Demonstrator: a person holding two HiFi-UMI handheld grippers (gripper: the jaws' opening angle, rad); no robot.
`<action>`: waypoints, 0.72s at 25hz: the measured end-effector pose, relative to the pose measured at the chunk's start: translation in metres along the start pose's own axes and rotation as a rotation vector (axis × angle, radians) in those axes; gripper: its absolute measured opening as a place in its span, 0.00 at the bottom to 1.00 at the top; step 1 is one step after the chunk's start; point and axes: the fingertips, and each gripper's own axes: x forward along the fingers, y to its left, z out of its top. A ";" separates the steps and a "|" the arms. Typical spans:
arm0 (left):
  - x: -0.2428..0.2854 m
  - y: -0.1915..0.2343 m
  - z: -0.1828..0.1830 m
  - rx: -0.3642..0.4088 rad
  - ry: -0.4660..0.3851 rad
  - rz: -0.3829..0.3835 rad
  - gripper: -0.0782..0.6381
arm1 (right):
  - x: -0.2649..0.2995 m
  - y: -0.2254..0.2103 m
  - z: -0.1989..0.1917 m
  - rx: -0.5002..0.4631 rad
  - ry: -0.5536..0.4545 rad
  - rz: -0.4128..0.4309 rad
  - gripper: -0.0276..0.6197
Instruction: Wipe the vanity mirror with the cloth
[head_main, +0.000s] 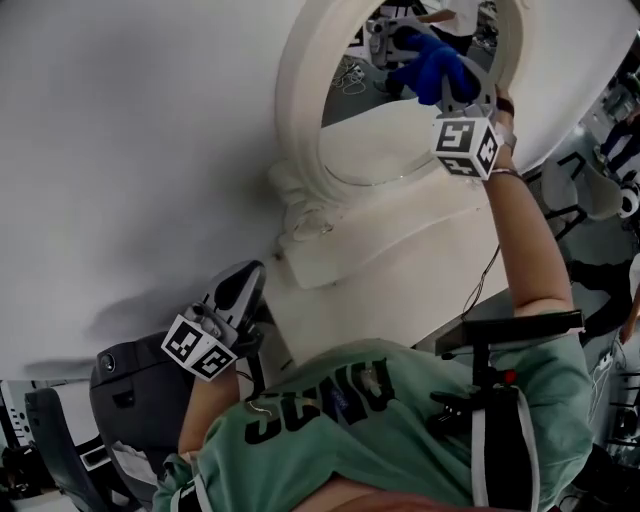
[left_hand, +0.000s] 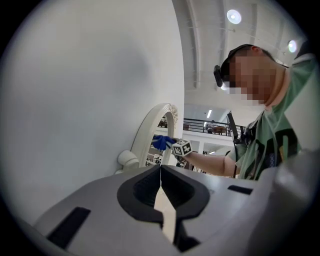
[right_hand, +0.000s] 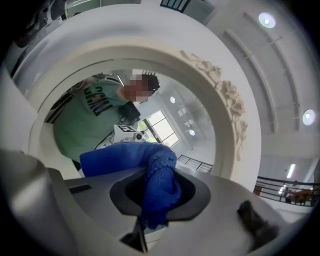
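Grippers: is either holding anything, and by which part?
The right gripper is shut on the blue knitted cloth, pinching a bunched fold; the left gripper is shut, empty.

Coarse-knit blue cloth (right_hand: 157, 185), glossy mirror glass (right_hand: 200, 131) in smooth white frame (right_hand: 150, 55)

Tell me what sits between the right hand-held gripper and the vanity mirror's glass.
A blue cloth, pinched in the right hand-held gripper and bunched out toward the vanity mirror, as the right gripper view shows.

Right gripper (right_hand: 159, 174) raised, arm outstretched, fingers clamped on cloth (right_hand: 116, 155); left gripper (left_hand: 161, 172) low, fingers together.
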 end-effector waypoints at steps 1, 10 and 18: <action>0.001 0.001 -0.003 -0.008 0.011 0.004 0.13 | -0.006 0.028 -0.023 0.009 0.032 0.042 0.15; 0.020 0.005 -0.027 -0.060 0.086 0.017 0.13 | -0.047 0.234 -0.184 -0.025 0.286 0.361 0.15; 0.025 0.000 -0.040 -0.080 0.108 0.008 0.13 | -0.060 0.291 -0.231 -0.110 0.377 0.476 0.16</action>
